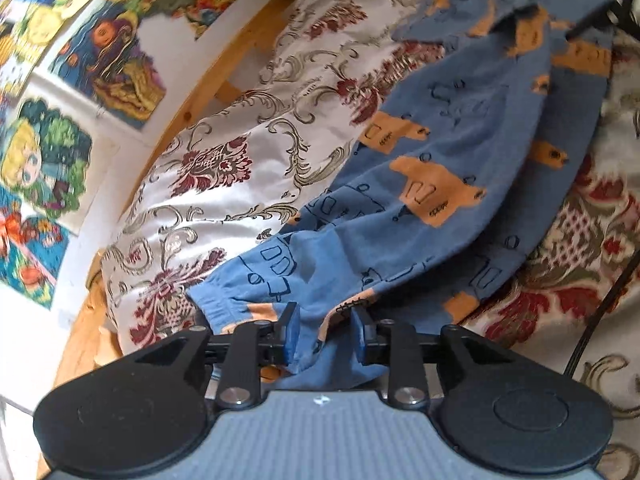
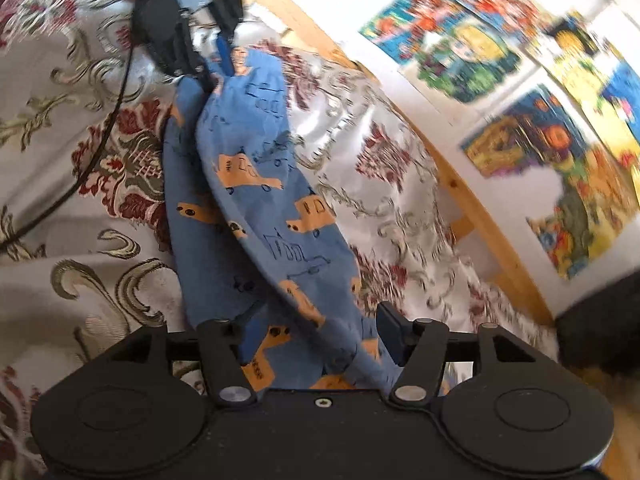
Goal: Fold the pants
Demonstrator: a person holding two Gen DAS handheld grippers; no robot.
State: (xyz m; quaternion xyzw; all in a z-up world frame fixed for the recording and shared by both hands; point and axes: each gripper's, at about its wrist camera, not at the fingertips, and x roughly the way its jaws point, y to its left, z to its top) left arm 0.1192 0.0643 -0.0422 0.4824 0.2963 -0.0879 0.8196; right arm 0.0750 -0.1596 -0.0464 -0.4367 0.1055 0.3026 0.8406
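Pants (image 1: 452, 184), blue with orange prints, lie stretched along the floral bedspread (image 1: 224, 152) near its edge by the wooden bed frame (image 1: 208, 76). Left gripper (image 1: 325, 338) has its 2 fingers pinched on the bunched cloth at one end. Right gripper (image 2: 316, 336) has its fingers set wider, cloth filling the gap; whether they grip it I cannot tell.

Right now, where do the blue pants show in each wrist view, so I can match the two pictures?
Left wrist view: the blue pants run from the lower centre, where the left gripper holds fabric between its jaws, up to the upper right.
Right wrist view: the blue pants run from the right gripper at bottom centre up to the upper left.
Shared landmark: the colourful wall pictures above the wooden bed rail.
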